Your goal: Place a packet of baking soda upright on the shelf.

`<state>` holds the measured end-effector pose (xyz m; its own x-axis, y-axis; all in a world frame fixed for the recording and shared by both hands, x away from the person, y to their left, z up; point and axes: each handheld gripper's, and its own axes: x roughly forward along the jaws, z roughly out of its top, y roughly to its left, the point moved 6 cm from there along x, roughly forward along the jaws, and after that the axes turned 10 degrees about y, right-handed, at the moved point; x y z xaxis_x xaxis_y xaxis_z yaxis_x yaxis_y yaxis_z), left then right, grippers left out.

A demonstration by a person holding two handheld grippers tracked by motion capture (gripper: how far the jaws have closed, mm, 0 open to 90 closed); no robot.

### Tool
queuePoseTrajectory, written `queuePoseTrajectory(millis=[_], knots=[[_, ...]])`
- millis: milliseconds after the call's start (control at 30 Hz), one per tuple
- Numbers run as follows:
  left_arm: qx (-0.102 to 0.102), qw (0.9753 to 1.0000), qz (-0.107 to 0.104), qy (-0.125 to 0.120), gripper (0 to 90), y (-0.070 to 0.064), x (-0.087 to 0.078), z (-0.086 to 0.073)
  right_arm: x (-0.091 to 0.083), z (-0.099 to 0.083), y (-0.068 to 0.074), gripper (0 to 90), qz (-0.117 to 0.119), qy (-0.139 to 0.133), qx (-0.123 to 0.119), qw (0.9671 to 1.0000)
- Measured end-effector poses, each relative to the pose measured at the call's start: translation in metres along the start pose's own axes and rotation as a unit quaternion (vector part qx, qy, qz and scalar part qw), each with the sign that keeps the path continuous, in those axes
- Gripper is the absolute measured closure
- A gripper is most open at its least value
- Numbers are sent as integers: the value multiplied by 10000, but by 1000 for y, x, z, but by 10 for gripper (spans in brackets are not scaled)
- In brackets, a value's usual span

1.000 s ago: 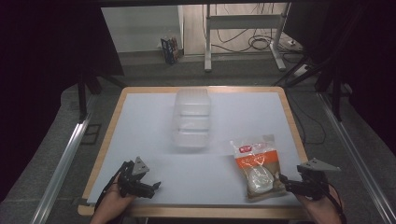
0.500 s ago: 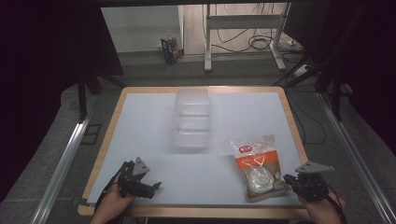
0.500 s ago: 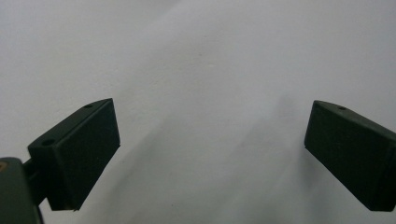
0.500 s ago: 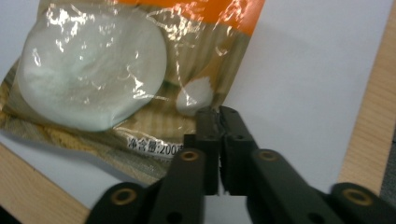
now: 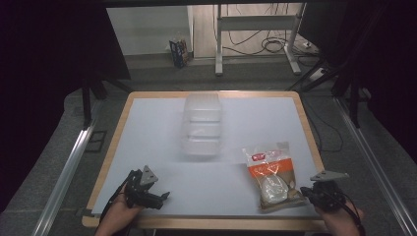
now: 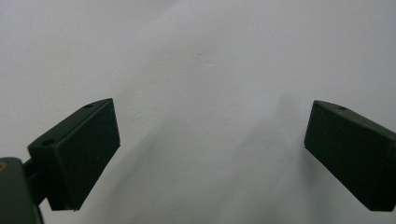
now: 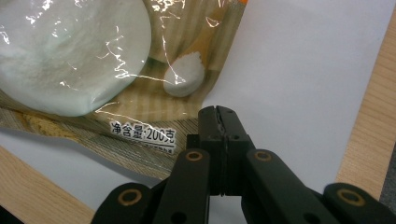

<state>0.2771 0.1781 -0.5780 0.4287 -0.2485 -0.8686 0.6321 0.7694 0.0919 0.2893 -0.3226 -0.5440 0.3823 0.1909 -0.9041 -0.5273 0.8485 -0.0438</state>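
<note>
A white table (image 5: pixel 162 132) with a wooden rim stood on a grey floor, cables lying beyond it. Near its front right corner lay a clear snack bag (image 5: pixel 272 174) with an orange-and-red label, printed "净含量:200克" along its lower edge (image 7: pixel 142 135). A clear plastic container (image 5: pixel 201 125) sat mid-table. The right gripper (image 7: pixel 218 116) rested just beside the bag's corner, jaws pressed together on nothing. The left gripper (image 5: pixel 156 198), front left, held its jaws wide apart over bare surface.

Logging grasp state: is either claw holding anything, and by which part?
Nothing is held. The left claw is open over bare table; the right claw is shut on nothing, beside the food bag's bottom corner.
</note>
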Motion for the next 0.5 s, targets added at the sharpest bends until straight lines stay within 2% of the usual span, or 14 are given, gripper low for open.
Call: queuePoseTrajectory(millis=[67,100,167,300,400,500], knots=[[3,10000,0,5,34,0,0,0,1,0,-1,888,6,8,14,10000],[5,10000,3,8,34,0,0,0,3,-2,-3,887,-101,83,0,9999],[11,10000,10,9,34,0,0,0,5,-3,-4,887,-129,126,1,9998],[10,10000,5,14,34,0,0,0,7,-4,-3,888,54,141,73,9999],[16,10000,7,17,34,0,0,0,7,-3,-1,888,-17,203,60,9998],[19,10000,14,21,34,-1,1,0,8,-3,1,889,11,207,78,9998]])
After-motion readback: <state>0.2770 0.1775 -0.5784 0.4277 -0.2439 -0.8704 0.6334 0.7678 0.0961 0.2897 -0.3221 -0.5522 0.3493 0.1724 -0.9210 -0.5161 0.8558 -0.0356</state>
